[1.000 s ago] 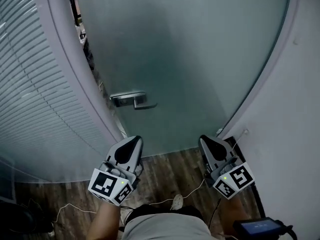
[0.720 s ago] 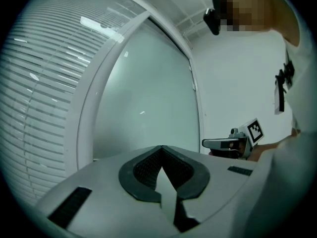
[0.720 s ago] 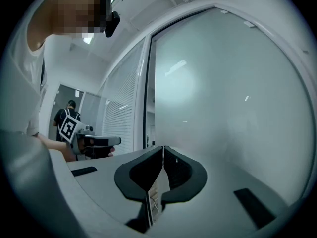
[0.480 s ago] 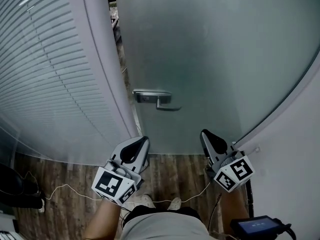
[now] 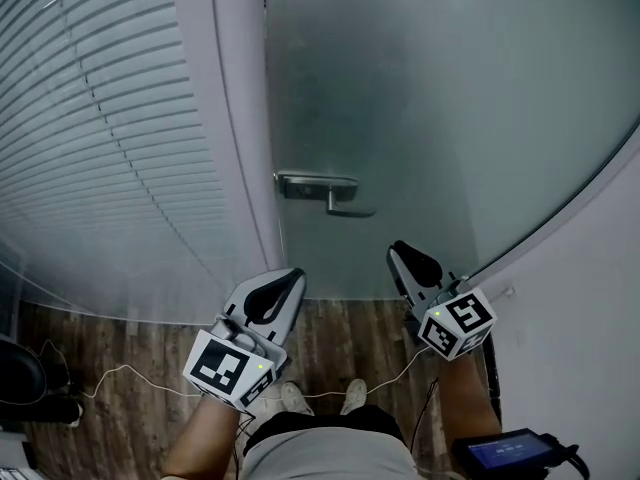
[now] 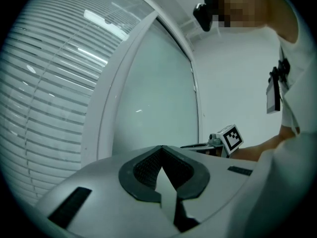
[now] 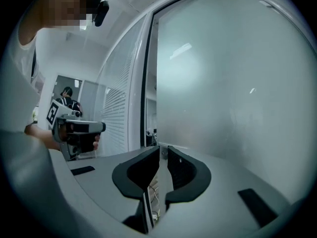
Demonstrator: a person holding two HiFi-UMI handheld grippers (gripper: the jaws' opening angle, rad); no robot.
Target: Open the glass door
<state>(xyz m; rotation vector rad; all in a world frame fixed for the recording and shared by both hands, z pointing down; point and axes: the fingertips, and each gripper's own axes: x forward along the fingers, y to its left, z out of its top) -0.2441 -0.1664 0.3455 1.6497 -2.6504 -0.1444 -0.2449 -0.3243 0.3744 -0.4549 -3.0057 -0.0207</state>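
The left gripper (image 5: 290,280) has its jaws pressed together at the tips with nothing between them. The right gripper (image 5: 400,253) shows a narrow slit between its jaws, which are opening, and it holds nothing. Both hover above the dark wood-plank floor (image 5: 340,328), touching nothing. The frosted grey-green glass door (image 5: 450,118) stands just ahead of them. Its silver metal lever handle (image 5: 335,196) sits at the left edge, beside the white door frame (image 5: 240,118), beyond both grippers' tips.
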